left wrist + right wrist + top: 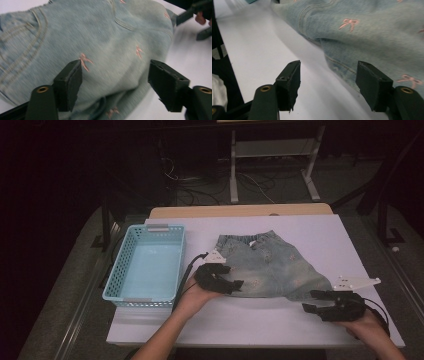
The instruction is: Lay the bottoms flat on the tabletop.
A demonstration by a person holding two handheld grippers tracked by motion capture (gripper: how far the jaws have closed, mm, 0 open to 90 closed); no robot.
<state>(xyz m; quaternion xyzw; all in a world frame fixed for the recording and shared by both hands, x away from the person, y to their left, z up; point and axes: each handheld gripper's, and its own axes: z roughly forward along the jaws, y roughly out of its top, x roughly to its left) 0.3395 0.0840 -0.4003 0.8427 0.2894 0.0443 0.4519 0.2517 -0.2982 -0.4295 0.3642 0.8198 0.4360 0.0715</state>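
- two hand-held grippers are at work on one garment, light blue denim shorts (pixel 267 267) with small pink bow marks, lying flat on the white table (pixel 300 320).
- we see the shorts near the table's middle, waistband toward the far edge, hem toward the person; the light blue plastic basket (pixel 146 265) stands just beside them on the left, apart from the cloth.
- left gripper (pixel 234 286): over the near-left part of the shorts. in the left gripper view (pixel 115 82) its jaws are parted, with a hump of denim between them; the pads do not press on the cloth, so we note it as released, nothing grasped.
- right gripper (pixel 312 301): at the near-right corner of the shorts, close to the hem. in the right gripper view (pixel 328 82) the jaws stand apart over bare table, the hem edge running just past the right-hand jaw; not clamped on anything.
- both forearms come in from the near edge of the table; the right gripper's tips also show at the top right of the left gripper view.
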